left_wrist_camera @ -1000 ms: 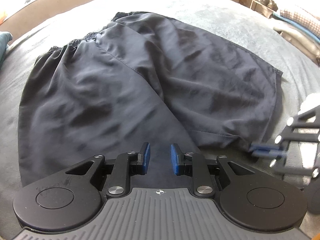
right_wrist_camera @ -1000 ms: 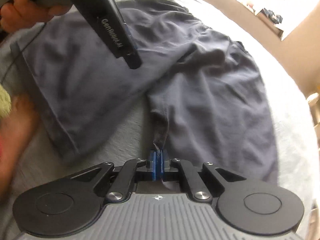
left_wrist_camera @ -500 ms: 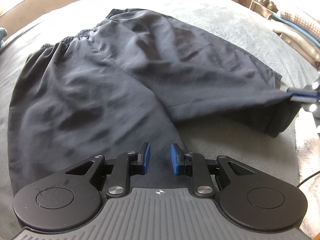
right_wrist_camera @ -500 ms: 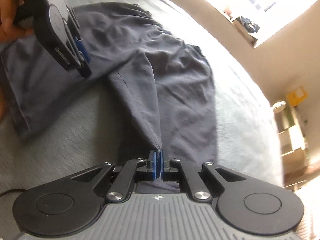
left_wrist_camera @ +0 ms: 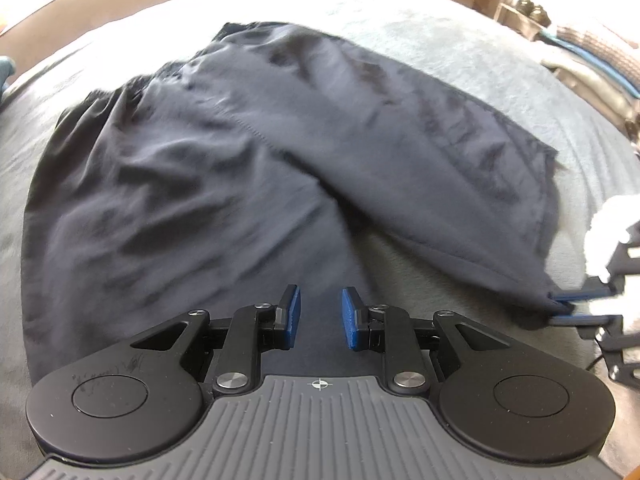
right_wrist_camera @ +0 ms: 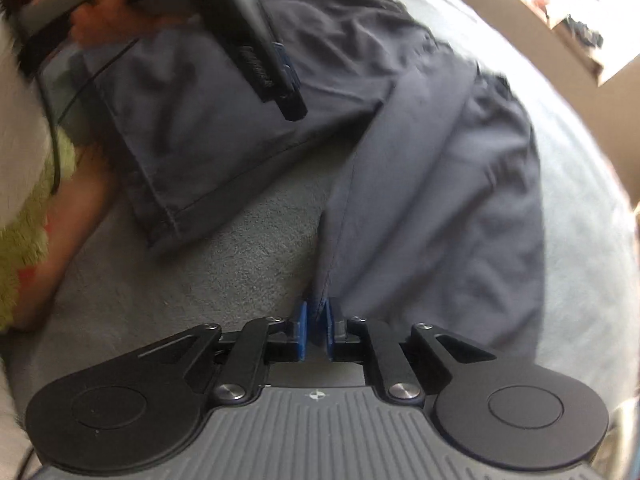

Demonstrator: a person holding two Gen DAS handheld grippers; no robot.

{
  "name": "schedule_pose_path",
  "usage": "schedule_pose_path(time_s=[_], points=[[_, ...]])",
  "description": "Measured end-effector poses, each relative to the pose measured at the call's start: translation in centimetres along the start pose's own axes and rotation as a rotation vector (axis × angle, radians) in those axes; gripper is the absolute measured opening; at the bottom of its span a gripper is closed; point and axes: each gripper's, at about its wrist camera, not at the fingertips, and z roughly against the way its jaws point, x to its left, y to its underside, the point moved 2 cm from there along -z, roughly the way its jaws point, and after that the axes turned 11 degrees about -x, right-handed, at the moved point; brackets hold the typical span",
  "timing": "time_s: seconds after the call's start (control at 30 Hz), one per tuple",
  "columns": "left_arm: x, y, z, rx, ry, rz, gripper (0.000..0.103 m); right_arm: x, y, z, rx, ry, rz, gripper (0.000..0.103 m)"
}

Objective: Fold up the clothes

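Dark navy shorts (left_wrist_camera: 200, 184) lie spread on a grey blanket (left_wrist_camera: 460, 48), waistband at the far side. My left gripper (left_wrist_camera: 320, 316) hovers open just above the near leg, with only flat cloth below its pads. In the right wrist view a hand holds it over the shorts (right_wrist_camera: 440, 184), where it shows as the left gripper (right_wrist_camera: 280, 76). My right gripper (right_wrist_camera: 316, 332) is at the other leg's hem corner. Its jaws are opening, with the corner's tip still between the parted blue pads. The left wrist view shows the right gripper (left_wrist_camera: 568, 308) at that same corner.
A green fuzzy cloth (right_wrist_camera: 24, 208) and a thin black cable (right_wrist_camera: 56, 152) lie by the near leg. A white fluffy item (left_wrist_camera: 608, 236) sits beside the right gripper. Folded fabrics (left_wrist_camera: 592, 60) and boxes line the far right. Bare blanket (right_wrist_camera: 240, 264) shows between the two legs.
The right gripper's pads, pinched tight on the hem corner before, now stand apart. The stretched, lifted leg has come back down onto the blanket. The left gripper has kept its place.
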Motion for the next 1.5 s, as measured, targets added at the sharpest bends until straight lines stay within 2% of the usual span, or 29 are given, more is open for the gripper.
schedule_pose_path(time_s=[0.03, 0.13, 0.2, 0.3, 0.4, 0.47, 0.6, 0.67, 0.7, 0.73, 0.8, 0.83, 0.93, 1.07, 1.33, 1.5], points=[[-0.3, -0.1, 0.1, -0.003, 0.016, -0.008, 0.022, -1.5, 0.1, 0.7, -0.014, -0.041, -0.084, 0.027], [-1.7, -0.3, 0.0, -0.001, 0.091, -0.029, 0.022, -6.7, 0.8, 2.9, -0.074, -0.156, -0.346, 0.036], [-2.8, -0.3, -0.2, 0.005, 0.146, -0.045, 0.022, -10.6, 1.5, 3.7, -0.127, -0.148, -0.485, 0.045], [-4.5, 0.0, -0.9, 0.012, 0.192, -0.076, 0.022, -16.7, 4.1, 2.6, -0.141, 0.004, -0.678, 0.051], [-5.9, 0.3, -1.7, 0.027, 0.224, -0.101, 0.022, -22.4, 7.8, -0.5, -0.086, 0.128, -0.887, 0.051], [-6.6, 0.5, -2.0, 0.034, 0.236, -0.117, 0.022, -24.9, 10.0, -2.3, -0.062, 0.17, -0.981, 0.051], [-7.8, 0.9, -2.7, 0.046, 0.248, -0.159, 0.022, -26.2, 11.7, -4.9, -0.025, 0.159, -0.99, 0.051], [-8.2, 1.1, -3.0, 0.052, 0.252, -0.178, 0.022, -25.8, 11.7, -5.1, -0.025, 0.157, -0.956, 0.051], [-8.4, 1.3, -3.2, 0.055, 0.254, -0.186, 0.022, -25.6, 11.7, -5.1, -0.025, 0.156, -0.937, 0.041], [-8.5, 1.4, -3.3, 0.058, 0.255, -0.194, 0.022, -25.3, 11.6, -5.1, -0.026, 0.155, -0.918, 0.022], [-8.8, 1.5, -3.6, 0.061, 0.26, -0.205, 0.022, -24.8, 11.1, -5.3, -0.018, 0.124, -0.896, 0.003], [-8.9, 1.5, -3.7, 0.061, 0.264, -0.207, 0.022, -24.5, 10.9, -5.3, -0.016, 0.124, -0.878, 0.001], [-9.3, 1.4, -3.7, 0.049, 0.282, -0.214, 0.022, -24.3, 10.1, -4.0, -0.038, 0.177, -0.847, 0.001], [-9.8, 1.2, -3.8, 0.026, 0.328, -0.212, 0.022, -26.0, 10.2, -3.0, -0.065, 0.223, -0.872, 0.001], [-10.0, 0.4, -5.0, 0.005, 0.403, -0.145, 0.022, -28.3, 10.3, -2.4, -0.026, 0.317, -0.855, 0.001], [-9.8, 0.5, -5.4, 0.015, 0.417, -0.112, 0.022, -29.2, 10.8, -3.1, 0.01, 0.35, -0.839, 0.001]])
